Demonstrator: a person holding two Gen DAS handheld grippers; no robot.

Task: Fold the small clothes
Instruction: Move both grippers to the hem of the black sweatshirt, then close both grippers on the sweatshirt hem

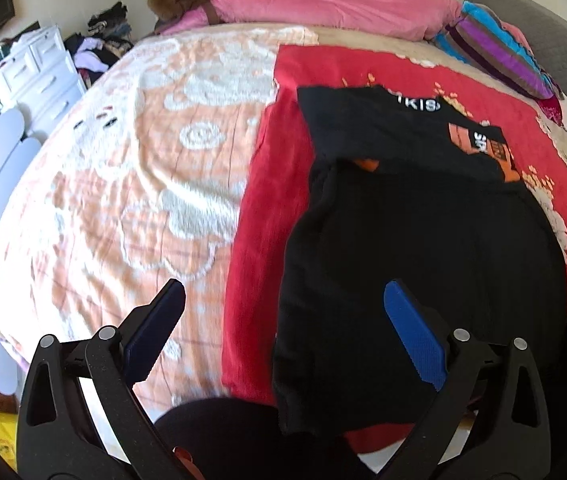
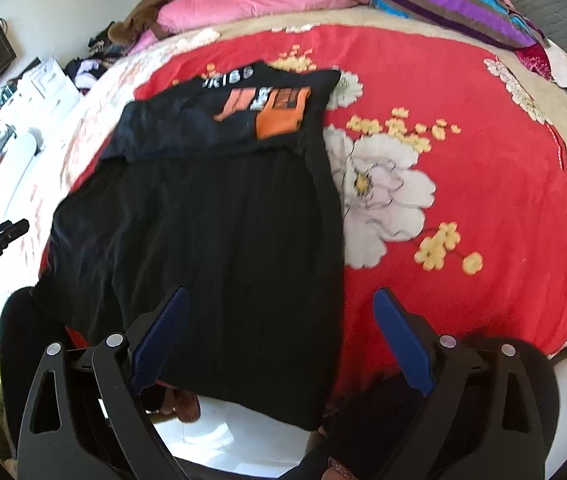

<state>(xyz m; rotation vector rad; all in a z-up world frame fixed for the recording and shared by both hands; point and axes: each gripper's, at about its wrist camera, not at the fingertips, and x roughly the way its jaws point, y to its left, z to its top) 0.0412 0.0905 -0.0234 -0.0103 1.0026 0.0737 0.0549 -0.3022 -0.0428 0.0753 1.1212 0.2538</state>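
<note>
Red floral blanket (image 2: 463, 80): under both claws; it is your folding surface.
Black T-shirt (image 2: 219, 240): ahead of your claws, top already folded down, hem hanging off the near edge.
Right gripper (image 2: 281, 340): spread wide, empty; take the hem corner squarely.
Left gripper (image 1: 283, 328): likewise gaping; match it, lift evenly.

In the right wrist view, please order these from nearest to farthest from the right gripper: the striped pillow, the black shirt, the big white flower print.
From the right gripper:
1. The black shirt, lying under the gripper and to its left.
2. The big white flower print, ahead and to the right, on the red blanket.
3. The striped pillow, far at the top right of the bed.
</note>
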